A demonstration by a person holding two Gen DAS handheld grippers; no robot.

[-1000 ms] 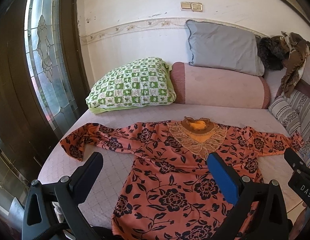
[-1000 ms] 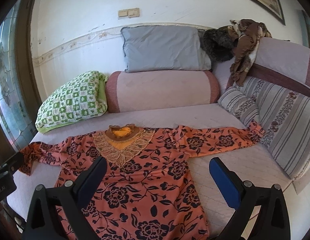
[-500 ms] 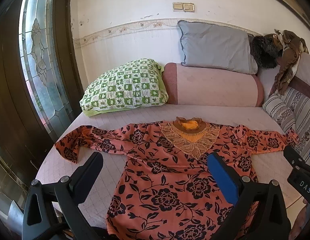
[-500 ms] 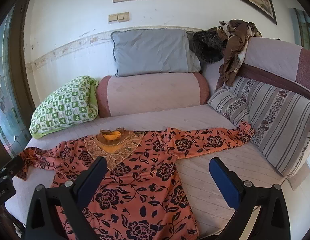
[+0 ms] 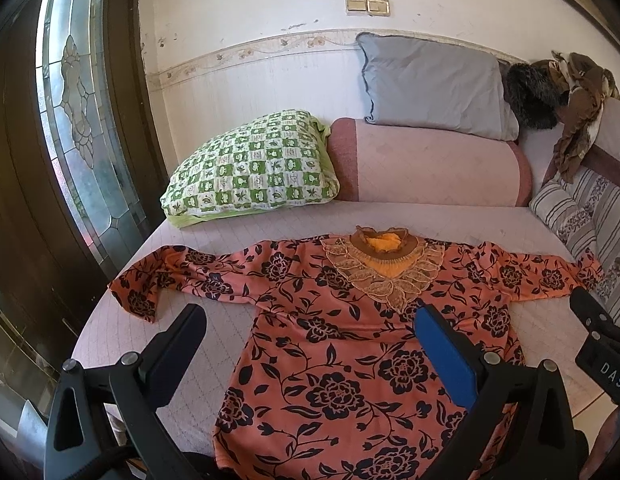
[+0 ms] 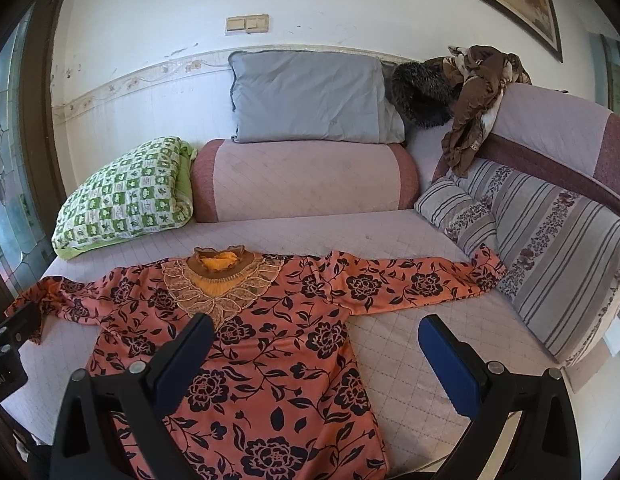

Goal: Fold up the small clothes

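An orange long-sleeved top with black flowers lies flat, face up, on the pink quilted daybed, sleeves spread out to both sides, lace collar toward the back. It also shows in the right wrist view. My left gripper is open and empty, held above the front of the bed over the top's lower left part. My right gripper is open and empty, above the top's lower right side. Neither touches the cloth.
A green checked pillow, a pink bolster and a grey pillow lie along the back wall. Striped cushions line the right side, with brown clothes heaped above. A dark door with stained glass is at left.
Both grippers have drawn back and risen a little, so the top looks smaller and lower in both views. The top has not moved. Both grippers stay open.
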